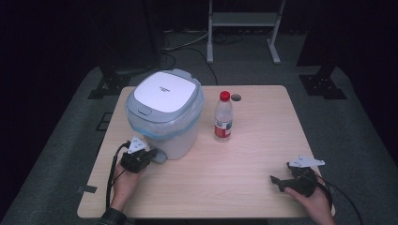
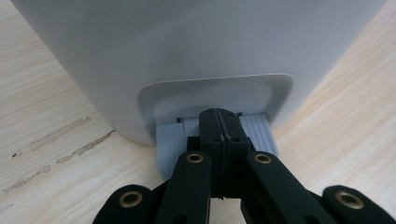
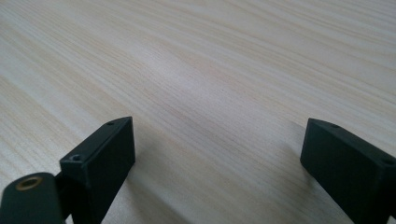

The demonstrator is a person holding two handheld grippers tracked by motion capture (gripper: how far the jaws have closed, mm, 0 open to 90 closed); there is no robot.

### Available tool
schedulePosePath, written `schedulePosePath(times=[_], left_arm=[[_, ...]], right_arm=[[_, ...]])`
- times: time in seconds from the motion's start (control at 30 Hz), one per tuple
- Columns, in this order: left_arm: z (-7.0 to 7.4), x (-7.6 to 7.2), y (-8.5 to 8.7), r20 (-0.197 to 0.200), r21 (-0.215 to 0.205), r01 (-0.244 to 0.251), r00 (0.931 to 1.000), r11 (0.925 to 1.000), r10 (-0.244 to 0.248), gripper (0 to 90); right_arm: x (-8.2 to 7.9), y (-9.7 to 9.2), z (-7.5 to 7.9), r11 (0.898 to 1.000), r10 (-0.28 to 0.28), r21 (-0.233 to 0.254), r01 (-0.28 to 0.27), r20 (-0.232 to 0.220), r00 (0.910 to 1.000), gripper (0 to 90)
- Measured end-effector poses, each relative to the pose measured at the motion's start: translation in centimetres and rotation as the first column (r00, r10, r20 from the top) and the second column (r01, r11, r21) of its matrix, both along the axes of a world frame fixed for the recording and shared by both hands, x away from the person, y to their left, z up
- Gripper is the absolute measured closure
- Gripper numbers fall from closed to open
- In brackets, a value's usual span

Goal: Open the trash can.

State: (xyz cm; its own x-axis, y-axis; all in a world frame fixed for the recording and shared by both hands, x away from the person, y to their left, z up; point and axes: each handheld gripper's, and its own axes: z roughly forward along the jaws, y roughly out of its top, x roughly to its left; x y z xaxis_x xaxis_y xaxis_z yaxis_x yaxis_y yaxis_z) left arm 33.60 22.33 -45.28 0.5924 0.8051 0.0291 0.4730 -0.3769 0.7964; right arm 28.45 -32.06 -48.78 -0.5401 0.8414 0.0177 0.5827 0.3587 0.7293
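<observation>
Bin [image 1: 165,115] on pale wood table [image 1: 253,154]

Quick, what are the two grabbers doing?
Left gripper: shut, tips on the bin's foot pedal.
Right gripper: open, holding nothing.

white pedal bin [image 1: 165,117] blocks table [image 1: 244,187] left-back, water bottle [image 1: 223,117] upright just right of it with a narrow gap between, left gripper [image 2: 218,122] hard against bin's foot pedal [image 2: 170,144], front-centre and right table open, bare wood ahead of right gripper [image 3: 217,149]
</observation>
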Motion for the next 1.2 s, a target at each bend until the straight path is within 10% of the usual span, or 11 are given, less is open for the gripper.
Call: schedulePosePath(times=[0.43, 1.2], left_arm=[[-0.48, 0.19, -0.55, 0.041, 0.038, 0.021, 0.9989, 0.9990, -0.023, 90.0], [-0.84, 0.25, -0.41, 0.000, -0.006, -0.014, 0.9999, 0.9999, 0.014, 90.0]], right_arm=[[0.01, -0.01, 0.00, 1.000, 0.001, 0.000, -0.001, 0.000, 1.0000, 8.5], [0.03, -0.02, -0.01, 1.000, 0.001, -0.001, -0.001, 0.001, 1.0000, 8.6]])
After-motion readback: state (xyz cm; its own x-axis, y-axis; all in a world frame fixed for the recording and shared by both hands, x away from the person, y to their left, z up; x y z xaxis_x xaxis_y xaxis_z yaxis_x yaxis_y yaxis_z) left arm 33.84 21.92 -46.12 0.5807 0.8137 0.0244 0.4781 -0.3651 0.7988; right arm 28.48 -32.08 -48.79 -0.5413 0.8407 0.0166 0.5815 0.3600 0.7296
